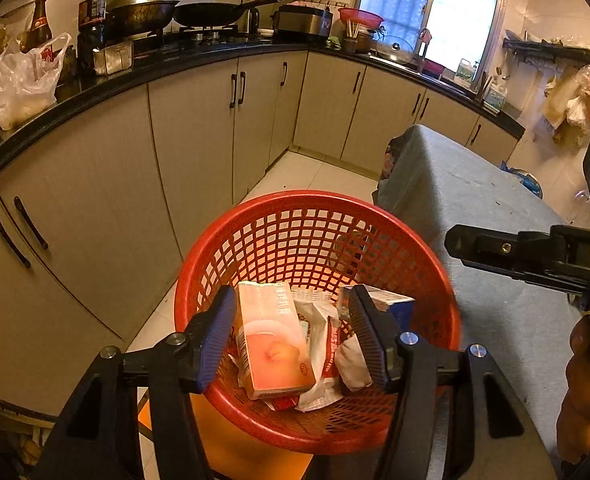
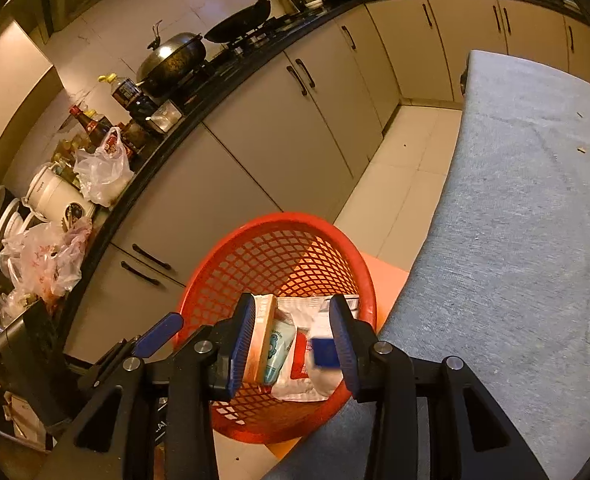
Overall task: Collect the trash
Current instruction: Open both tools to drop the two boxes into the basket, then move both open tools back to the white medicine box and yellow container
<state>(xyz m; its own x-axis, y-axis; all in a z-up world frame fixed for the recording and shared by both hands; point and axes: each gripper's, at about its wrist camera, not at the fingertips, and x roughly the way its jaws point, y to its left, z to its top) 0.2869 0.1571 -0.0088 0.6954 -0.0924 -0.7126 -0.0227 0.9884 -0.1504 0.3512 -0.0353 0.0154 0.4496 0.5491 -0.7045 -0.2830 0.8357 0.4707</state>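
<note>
The red plastic lattice basket (image 1: 315, 240) stands upright on an orange surface, just beside the edge of the grey-covered table. Inside it lies trash: a pink-and-orange carton (image 1: 273, 340) lying on its side, crumpled white wrappers with red print (image 1: 319, 344), a blue-and-white box (image 1: 391, 304) against the right wall, and a pale blue-green packet (image 2: 279, 350).

Two close wrist views angled down over one red basket (image 1: 315, 240)

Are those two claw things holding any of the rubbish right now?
No. Both the left gripper and right gripper hang open above the red basket, with nothing pinched between their pads; the cartons and wrappers lie inside it.
</note>
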